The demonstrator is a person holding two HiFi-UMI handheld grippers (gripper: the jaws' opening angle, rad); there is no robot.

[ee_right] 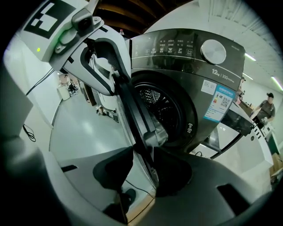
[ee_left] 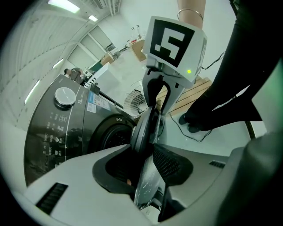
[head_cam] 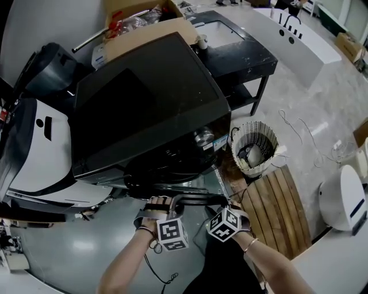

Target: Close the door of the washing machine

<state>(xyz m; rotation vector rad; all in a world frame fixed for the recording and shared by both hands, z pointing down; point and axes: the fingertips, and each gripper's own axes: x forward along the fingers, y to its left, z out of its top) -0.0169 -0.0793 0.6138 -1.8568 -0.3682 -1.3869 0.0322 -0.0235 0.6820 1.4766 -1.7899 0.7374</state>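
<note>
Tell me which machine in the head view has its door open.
The dark washing machine in the middle: its round door is swung out, drum exposed. No open door shows on the left white unit or the right white unit.

A test lab or workshop hall is showing here: a washing machine (head_cam: 144,97) is standing free on polished grey floor (head_cam: 322,97) among cardboard boxes (head_cam: 146,26), a black workbench (head_cam: 241,54) and loose cables (head_cam: 294,127), under ceiling strip lights (ee_left: 66,4).

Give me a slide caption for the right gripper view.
Right gripper holding the open washing machine door by its edge, left gripper on the same edge above, drum exposed behind.
</note>
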